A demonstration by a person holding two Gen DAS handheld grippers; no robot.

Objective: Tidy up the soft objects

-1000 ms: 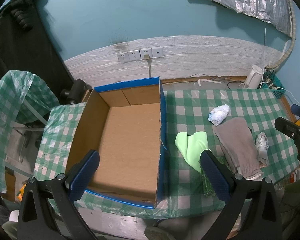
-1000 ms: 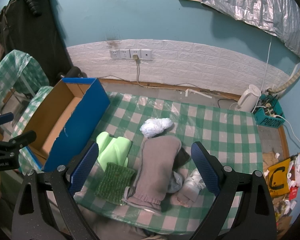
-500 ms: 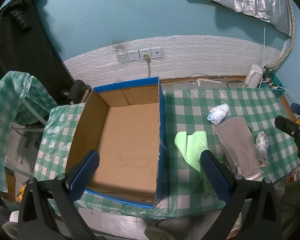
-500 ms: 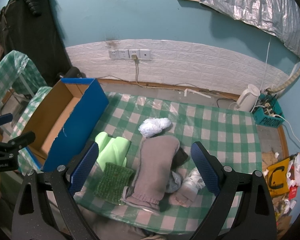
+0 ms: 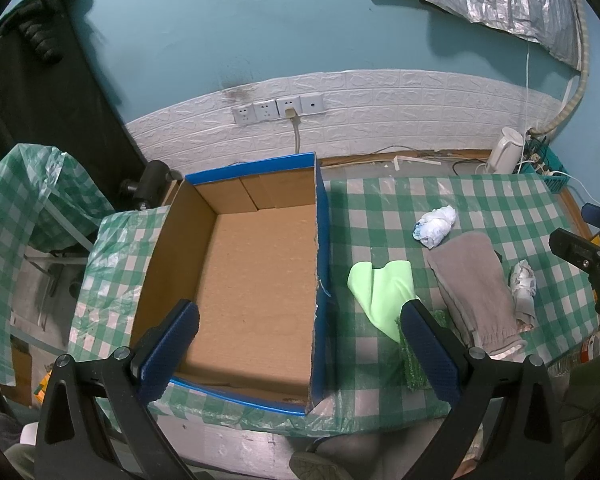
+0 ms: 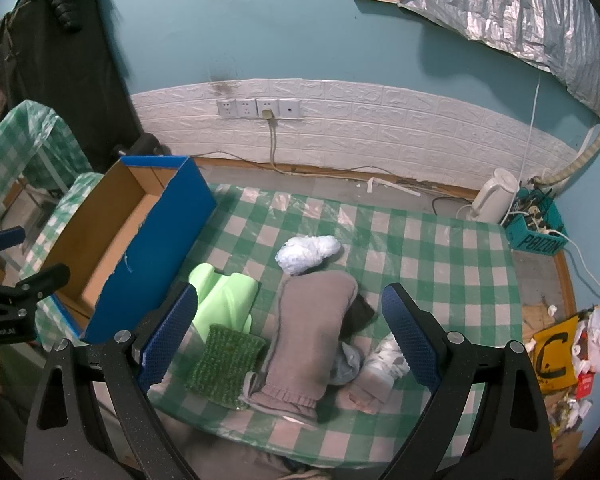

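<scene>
Above the checkered desk (image 6: 440, 248), both tools, left (image 5: 300, 344) and right (image 6: 290, 332), hang released; grey towel (image 6: 312, 328) lies right of the cardboard box (image 5: 256, 272).

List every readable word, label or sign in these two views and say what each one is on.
"POIZON": on the teal basket holding a power strip, on the floor past the table's far right corner.
"C": a large black letter on the yellow card on the floor at right.
"...nRobot.AI": partly cut off, on the left gripper's black body, seen from the right wrist view.
The red packet beside the yellow card has print too small to read.
</scene>
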